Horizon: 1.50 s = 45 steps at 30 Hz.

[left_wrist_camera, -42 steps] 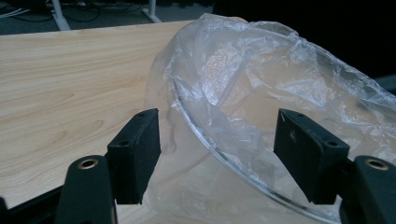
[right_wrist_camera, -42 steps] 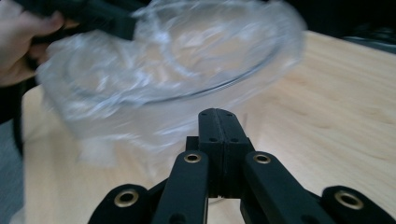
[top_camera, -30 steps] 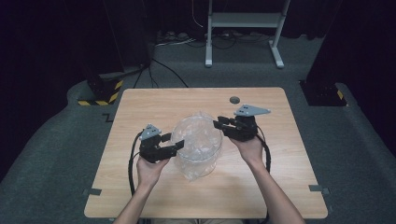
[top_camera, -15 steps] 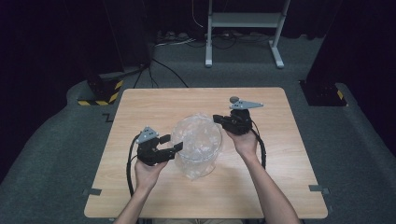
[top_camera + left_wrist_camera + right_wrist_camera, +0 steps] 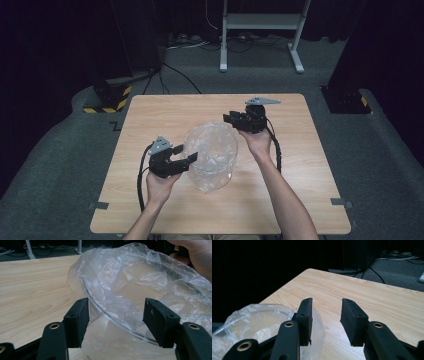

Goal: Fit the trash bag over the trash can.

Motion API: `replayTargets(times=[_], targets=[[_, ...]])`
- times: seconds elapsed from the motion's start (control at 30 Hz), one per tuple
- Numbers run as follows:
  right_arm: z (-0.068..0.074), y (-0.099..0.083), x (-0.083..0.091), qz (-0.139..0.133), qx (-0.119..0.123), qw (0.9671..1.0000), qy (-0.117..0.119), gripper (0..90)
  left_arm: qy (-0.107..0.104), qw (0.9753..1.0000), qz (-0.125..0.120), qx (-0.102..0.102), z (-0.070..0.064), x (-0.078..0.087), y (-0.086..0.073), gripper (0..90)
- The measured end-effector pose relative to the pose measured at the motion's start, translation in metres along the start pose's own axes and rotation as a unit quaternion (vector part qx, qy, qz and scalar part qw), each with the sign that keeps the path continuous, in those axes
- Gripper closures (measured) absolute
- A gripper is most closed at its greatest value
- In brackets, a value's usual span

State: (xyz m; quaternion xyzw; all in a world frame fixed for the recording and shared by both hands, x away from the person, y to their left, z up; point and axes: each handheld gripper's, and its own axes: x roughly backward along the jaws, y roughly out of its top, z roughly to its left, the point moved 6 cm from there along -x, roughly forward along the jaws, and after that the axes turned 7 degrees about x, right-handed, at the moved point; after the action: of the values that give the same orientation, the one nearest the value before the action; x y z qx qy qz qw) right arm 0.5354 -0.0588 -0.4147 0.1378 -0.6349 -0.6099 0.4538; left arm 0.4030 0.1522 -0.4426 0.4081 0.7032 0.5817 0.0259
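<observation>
One bench (image 5: 300, 200). One clear bowl (image 5: 212, 155), wrapped in crinkled plastic film, sits mid-bench between two tongs. Left tongs (image 5: 187, 160) open, straddling its near-left rim. Right tongs (image 5: 227, 119) open, just beyond its far-right edge.

Black two-jaw left tongs (image 5: 186, 159) and right tongs (image 5: 229, 118), brass-coloured pivot pins, grey three-cornered top plates, trailing black cables, bare forearms

Bowl (image 5: 210, 155): clear glossy, crinkled plastic film over it. Table (image 5: 150, 115): matt light wood grain.
</observation>
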Motion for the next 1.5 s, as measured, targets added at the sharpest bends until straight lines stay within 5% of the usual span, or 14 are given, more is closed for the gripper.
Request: replayTargets(times=[0.13, 0.27, 0.43, 0.57, 0.77, 0.93, 1.03, 1.17, 1.27, 1.5], targets=[[-0.007, -0.005, -0.004, 0.015, -0.009, 0.9999, -0.001, 59.6, -0.002, 1.0000, 0.001, 0.000, 0.001, -0.001, 0.000, 37.5], [-0.012, -0.016, -0.014, 0.035, -0.038, 0.9980, 0.037, 66.8, -0.003, 1.0000, 0.001, 0.001, 0.001, -0.001, 0.000, 37.2], [-0.005, -0.026, -0.018, 0.066, -0.009, 0.9959, 0.062, 85.1, -0.004, 1.0000, 0.002, 0.002, 0.001, 0.000, 0.000, 37.0], [-0.009, -0.037, -0.013, 0.084, -0.001, 0.9952, 0.050, 89.7, -0.002, 1.0000, 0.002, 0.000, 0.001, 0.000, 0.000, 36.1], [-0.018, -0.032, 0.016, 0.043, -0.007, 0.9990, -0.001, 79.8, 0.005, 1.0000, -0.001, -0.002, 0.001, 0.002, 0.000, 34.6], [0.002, -0.019, 0.044, -0.012, 0.004, 0.9999, 0.008, 64.6, 0.009, 0.9999, -0.005, -0.004, 0.000, 0.004, 0.000, 34.3], [0.016, -0.018, 0.044, -0.006, 0.024, 0.9994, 0.025, 64.1, 0.009, 0.9999, -0.004, -0.004, 0.000, 0.003, 0.000, 34.5], [0.021, -0.028, 0.038, 0.017, 0.063, 0.9978, 0.014, 79.2, 0.010, 0.9999, -0.006, -0.003, 0.001, 0.004, 0.000, 34.6], [0.017, -0.033, 0.041, 0.007, 0.049, 0.9986, 0.018, 82.0, 0.010, 0.9999, -0.006, -0.002, 0.002, 0.004, 0.000, 34.5], [0.010, -0.040, 0.058, -0.018, 0.027, 0.9995, -0.004, 60.0, 0.001, 0.9997, -0.022, -0.009, 0.001, 0.009, -0.002, 30.8]])
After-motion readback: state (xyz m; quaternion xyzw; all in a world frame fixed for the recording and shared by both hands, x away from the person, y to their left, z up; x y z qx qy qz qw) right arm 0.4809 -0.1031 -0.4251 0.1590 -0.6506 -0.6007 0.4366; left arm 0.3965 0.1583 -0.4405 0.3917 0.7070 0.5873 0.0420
